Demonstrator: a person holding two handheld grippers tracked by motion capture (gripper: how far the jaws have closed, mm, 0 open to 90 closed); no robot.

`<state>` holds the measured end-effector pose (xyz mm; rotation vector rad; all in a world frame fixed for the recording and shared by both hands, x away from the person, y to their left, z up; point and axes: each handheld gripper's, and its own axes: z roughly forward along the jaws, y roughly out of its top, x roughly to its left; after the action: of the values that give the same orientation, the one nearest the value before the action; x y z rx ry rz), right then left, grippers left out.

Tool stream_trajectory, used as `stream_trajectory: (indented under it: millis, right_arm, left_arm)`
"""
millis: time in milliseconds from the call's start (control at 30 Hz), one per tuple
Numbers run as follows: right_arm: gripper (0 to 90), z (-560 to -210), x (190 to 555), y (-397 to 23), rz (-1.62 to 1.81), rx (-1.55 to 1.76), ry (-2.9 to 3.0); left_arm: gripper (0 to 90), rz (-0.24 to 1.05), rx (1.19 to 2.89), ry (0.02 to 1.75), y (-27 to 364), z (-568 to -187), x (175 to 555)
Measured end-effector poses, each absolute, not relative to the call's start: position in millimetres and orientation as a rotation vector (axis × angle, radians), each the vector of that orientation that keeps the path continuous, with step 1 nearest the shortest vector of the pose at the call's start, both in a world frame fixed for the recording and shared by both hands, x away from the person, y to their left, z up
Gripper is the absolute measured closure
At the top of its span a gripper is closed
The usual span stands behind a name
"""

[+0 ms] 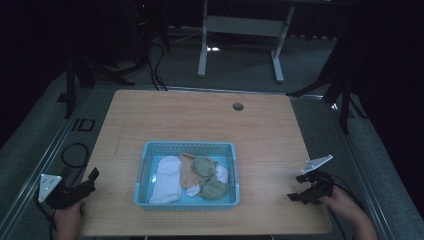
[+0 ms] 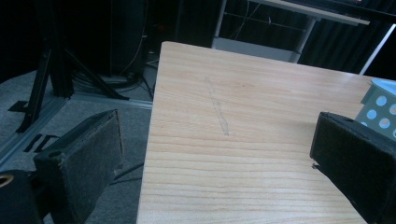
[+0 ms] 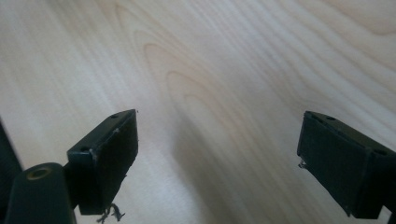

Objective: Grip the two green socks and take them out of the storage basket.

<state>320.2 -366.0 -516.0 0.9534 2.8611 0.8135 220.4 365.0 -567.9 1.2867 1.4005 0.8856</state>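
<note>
A wooden counter carries a light-blue perforated plastic basket a little toward its near edge, roughly midway between the two grippers. Inside the basket lie several socks: a white sock along the left side, a tan sock beside it, two olive-green socks bunched toward the right, and a further bit of white fabric at the right end (how many separate pieces that is cannot be told).

The left gripper sits at the counter's near-left corner, held in the person's left hand, well apart from the basket. In the left gripper view its jaws stand wide apart with nothing between them, one hanging past the counter's left edge above the grey floor, and a corner of the basket shows at the right.

The right gripper rests near the counter's near-right edge, held in the right hand, also well apart from the basket. In the right gripper view its jaws are spread wide over bare wood grain, holding nothing.

A round cable hole sits near the counter's far edge.
</note>
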Motion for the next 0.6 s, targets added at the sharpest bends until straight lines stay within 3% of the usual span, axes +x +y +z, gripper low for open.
stream_trajectory:
  millis: [600]
  right_arm:
    - [13.0,-510,318,-347,0.769,0.821,2.889]
  left_arm:
    - [2.5,0.88,1.287,1.394,365,-568,220]
